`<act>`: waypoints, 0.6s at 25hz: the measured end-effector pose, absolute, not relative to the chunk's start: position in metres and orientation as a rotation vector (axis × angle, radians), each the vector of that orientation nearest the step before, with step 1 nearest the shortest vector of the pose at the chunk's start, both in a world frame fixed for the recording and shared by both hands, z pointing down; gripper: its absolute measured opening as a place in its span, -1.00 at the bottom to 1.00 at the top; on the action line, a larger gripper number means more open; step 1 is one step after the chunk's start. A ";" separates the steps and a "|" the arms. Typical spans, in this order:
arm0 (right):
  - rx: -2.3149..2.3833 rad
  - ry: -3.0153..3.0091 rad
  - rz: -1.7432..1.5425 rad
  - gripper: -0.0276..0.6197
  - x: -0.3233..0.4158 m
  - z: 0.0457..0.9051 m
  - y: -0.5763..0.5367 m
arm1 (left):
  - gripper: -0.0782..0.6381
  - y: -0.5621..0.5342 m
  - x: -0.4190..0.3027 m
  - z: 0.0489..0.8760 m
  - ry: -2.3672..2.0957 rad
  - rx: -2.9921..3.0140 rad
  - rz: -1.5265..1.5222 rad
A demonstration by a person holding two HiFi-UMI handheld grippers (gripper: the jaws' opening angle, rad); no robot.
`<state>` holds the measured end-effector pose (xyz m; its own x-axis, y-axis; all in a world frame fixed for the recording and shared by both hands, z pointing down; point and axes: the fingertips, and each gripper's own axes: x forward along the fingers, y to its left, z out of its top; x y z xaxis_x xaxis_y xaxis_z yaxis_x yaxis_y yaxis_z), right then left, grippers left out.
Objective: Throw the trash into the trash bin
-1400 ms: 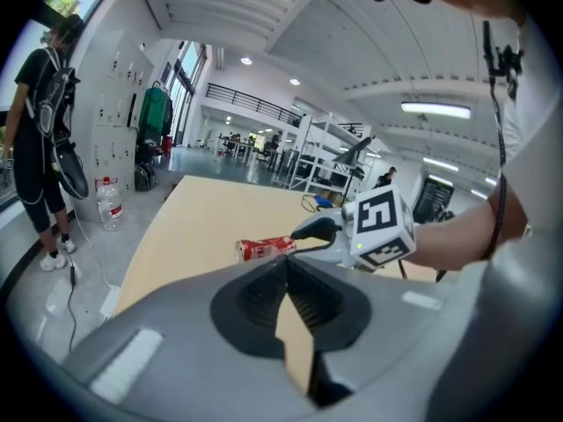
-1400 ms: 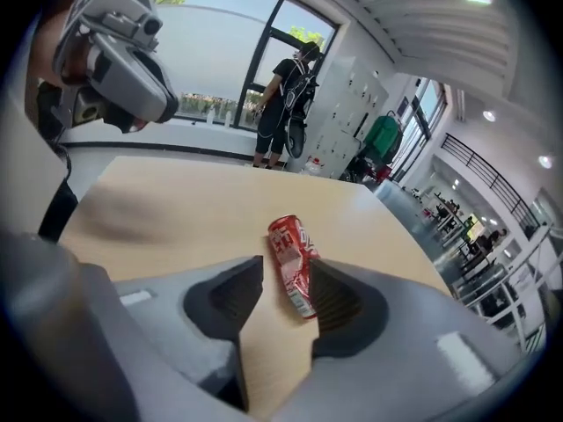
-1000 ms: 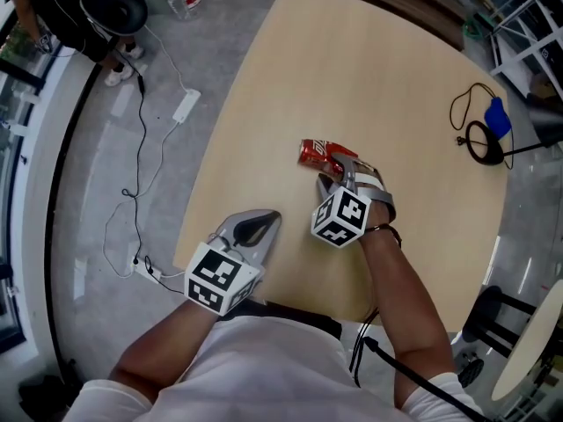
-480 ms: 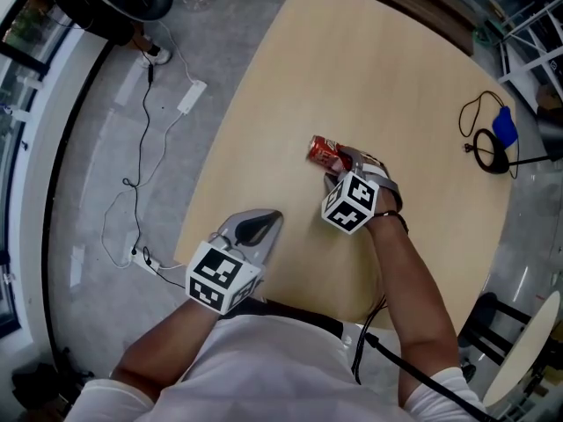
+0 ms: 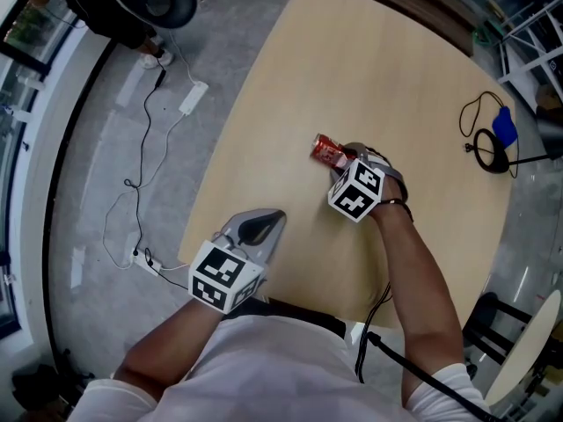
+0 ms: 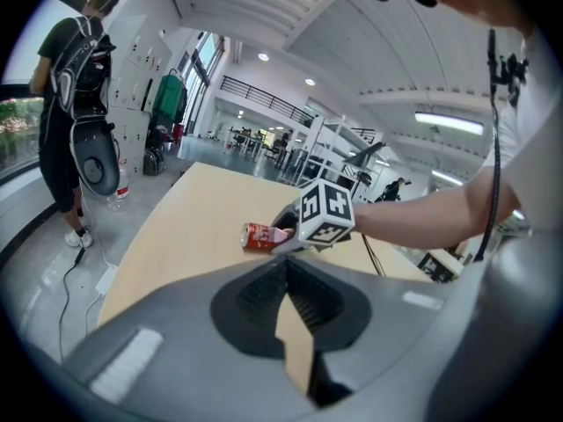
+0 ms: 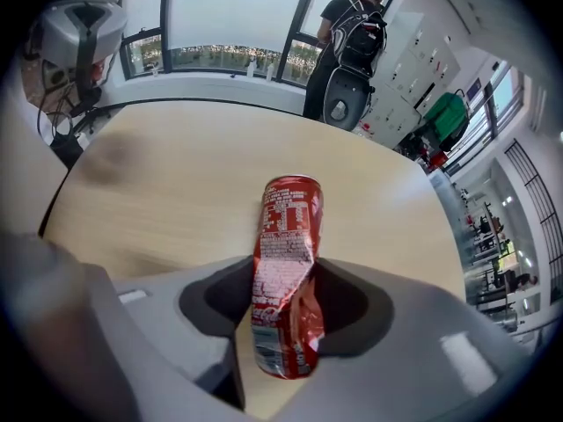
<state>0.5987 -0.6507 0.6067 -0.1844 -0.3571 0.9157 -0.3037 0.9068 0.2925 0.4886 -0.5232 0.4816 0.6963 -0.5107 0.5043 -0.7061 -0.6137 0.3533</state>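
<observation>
A crushed red drink can lies on the light wooden table near its middle. My right gripper points steeply down over the can's near end. In the right gripper view the can runs lengthwise between the jaws; they have just been closing and both sides now touch it. My left gripper hovers at the table's near-left edge, jaws shut and empty. In the left gripper view, the can lies beyond the left gripper, beside the right gripper's marker cube. No trash bin shows.
A black cable loop with a blue object lies at the table's right edge. On the grey floor to the left are a white power strip and trailing cords. A person with a backpack stands beyond the table. A black stool stands at lower right.
My right gripper has moved forward and down over the can, which now sits deeper between its jaws. The left gripper has stayed put.
</observation>
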 end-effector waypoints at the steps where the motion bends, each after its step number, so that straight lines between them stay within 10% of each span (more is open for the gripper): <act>1: 0.506 -1.788 -0.050 -0.28 0.599 0.606 -0.649 | -0.76 -0.523 0.488 0.481 -0.933 2.371 0.482; 15: 0.885 -1.989 0.095 -0.36 0.583 0.542 -0.616 | -0.76 -0.503 0.463 0.455 -0.930 2.461 0.432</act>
<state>0.5833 -0.6163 0.5421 -0.3125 -0.5467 0.7769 -0.6180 0.7381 0.2708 0.4635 -0.5035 0.4546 0.7207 -0.5339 0.4421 -0.6822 -0.6594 0.3158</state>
